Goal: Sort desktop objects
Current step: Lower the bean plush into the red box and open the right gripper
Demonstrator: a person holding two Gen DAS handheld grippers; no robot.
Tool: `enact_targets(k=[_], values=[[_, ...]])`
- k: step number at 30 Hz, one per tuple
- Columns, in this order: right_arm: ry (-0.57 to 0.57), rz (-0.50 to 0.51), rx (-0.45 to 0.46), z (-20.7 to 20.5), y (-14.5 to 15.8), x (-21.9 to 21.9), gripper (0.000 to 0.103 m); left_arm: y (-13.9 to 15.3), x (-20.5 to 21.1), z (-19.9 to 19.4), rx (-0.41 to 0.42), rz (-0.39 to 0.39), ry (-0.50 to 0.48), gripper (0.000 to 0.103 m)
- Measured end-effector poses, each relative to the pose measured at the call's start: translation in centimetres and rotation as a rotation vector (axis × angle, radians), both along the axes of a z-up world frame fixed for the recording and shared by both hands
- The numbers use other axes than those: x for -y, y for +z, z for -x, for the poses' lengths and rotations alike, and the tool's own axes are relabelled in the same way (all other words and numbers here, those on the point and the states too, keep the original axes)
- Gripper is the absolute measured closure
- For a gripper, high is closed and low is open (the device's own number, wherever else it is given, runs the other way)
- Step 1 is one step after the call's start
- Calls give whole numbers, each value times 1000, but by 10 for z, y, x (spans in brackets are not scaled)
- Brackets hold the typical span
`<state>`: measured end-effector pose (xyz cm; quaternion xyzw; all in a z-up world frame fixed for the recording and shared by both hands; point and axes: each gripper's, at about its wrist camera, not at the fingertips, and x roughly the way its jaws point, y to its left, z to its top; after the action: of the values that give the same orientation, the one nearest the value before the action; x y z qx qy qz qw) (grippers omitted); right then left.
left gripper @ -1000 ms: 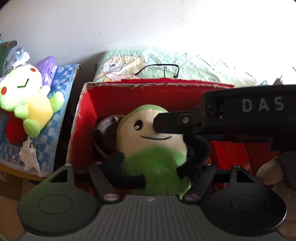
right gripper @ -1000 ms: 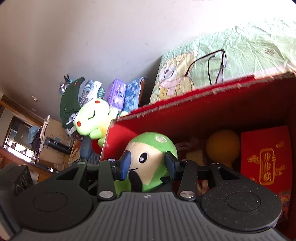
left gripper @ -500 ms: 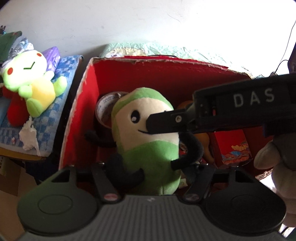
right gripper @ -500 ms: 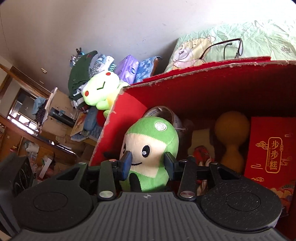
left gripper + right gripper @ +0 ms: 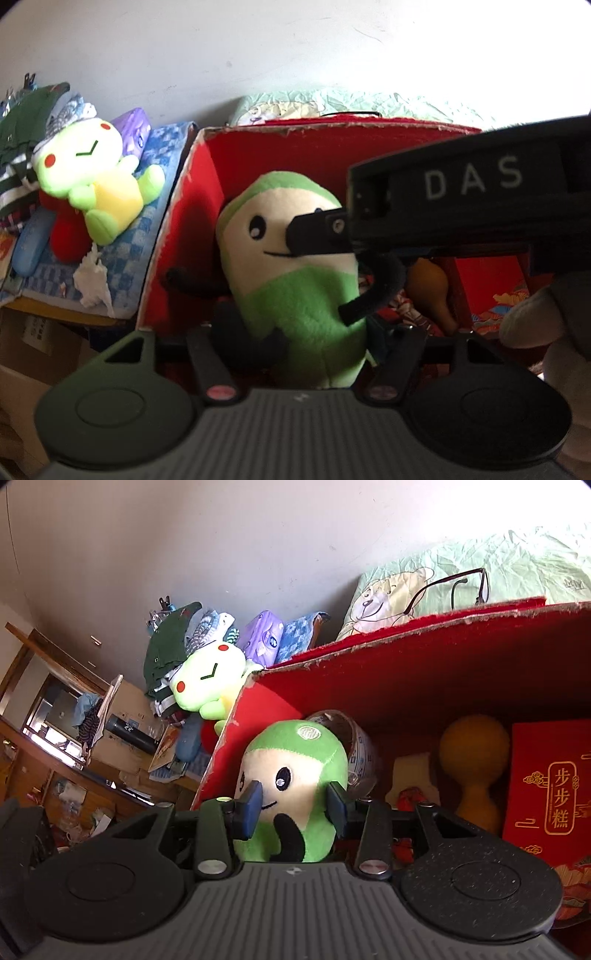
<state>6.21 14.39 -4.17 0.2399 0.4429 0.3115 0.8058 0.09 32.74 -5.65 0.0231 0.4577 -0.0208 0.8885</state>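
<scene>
My right tongs [image 5: 291, 806], opening, clamp the green plush toy [image 5: 295, 775] over the red box [image 5: 443, 657]; left tongs' [image 5: 306, 354] tips hidden, state unclear.

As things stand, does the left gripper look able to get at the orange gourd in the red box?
Probably not directly. The green plush sits between the left gripper and the orange gourd, and the right gripper, gripping the plush's head, crosses above it inside the red box.
</scene>
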Motion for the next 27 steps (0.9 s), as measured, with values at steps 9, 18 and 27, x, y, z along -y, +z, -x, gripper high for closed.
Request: enact_targets(k=[9, 18, 27], values=[[-9, -128, -96, -2, -3, 21, 65, 44, -11, 54, 178, 147, -67, 36], [-42, -185, -194, -11, -11, 46, 70, 16, 1, 33, 50, 280, -201, 46], [-65, -77, -226, -14, -19, 48, 73, 0, 8, 10, 4, 177, -190, 46]])
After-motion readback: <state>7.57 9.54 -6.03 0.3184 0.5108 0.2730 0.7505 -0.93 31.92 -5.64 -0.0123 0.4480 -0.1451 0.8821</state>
